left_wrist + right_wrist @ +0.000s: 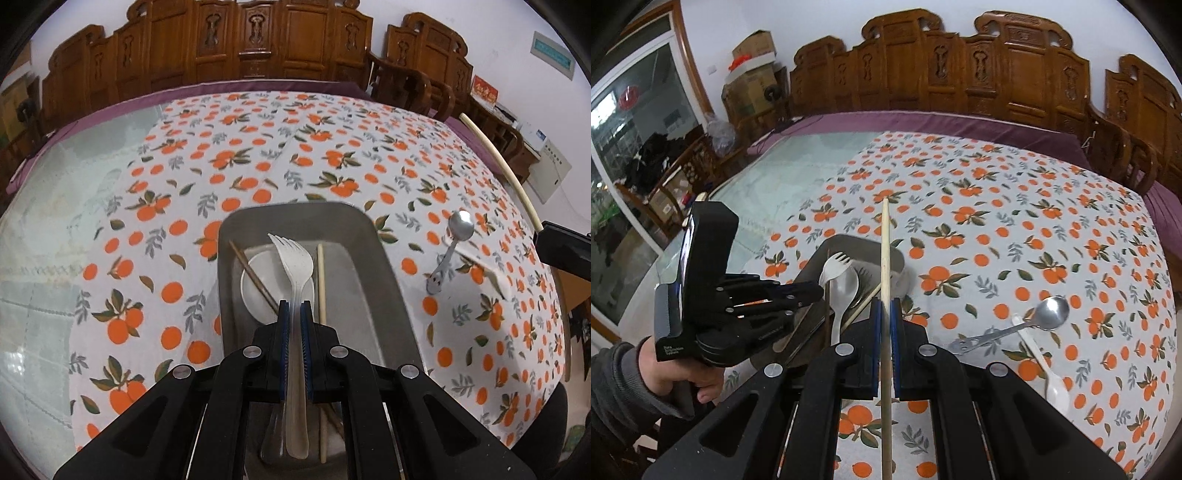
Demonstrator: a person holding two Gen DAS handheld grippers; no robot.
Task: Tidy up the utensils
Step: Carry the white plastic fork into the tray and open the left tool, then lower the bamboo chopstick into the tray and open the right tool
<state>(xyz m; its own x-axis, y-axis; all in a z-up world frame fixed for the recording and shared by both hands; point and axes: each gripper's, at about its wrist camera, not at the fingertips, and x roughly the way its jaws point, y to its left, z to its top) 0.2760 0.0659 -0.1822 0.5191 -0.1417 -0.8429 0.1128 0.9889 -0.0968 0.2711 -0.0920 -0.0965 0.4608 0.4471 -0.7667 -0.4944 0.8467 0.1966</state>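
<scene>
My left gripper [294, 308] is shut on a white plastic fork [293, 258] and holds it over the grey metal tray [373, 288]. The tray holds a white spoon [256, 291], a dark chopstick [253, 275] and a pale chopstick [321, 288]. My right gripper [885, 308] is shut on a pale wooden chopstick [885, 251], held just right of the tray [897, 258]. The left gripper [809, 291] shows in the right wrist view, holding the fork [836, 273]. A metal spoon [1030, 321] and a white plastic spoon [1045, 369] lie on the cloth to the right.
The table has an orange-print cloth [258, 155] over glass with a purple border. Carved wooden chairs [960, 74] line the far side. The metal spoon also shows in the left wrist view [452, 243]. The right gripper's body [565, 251] is at the right edge.
</scene>
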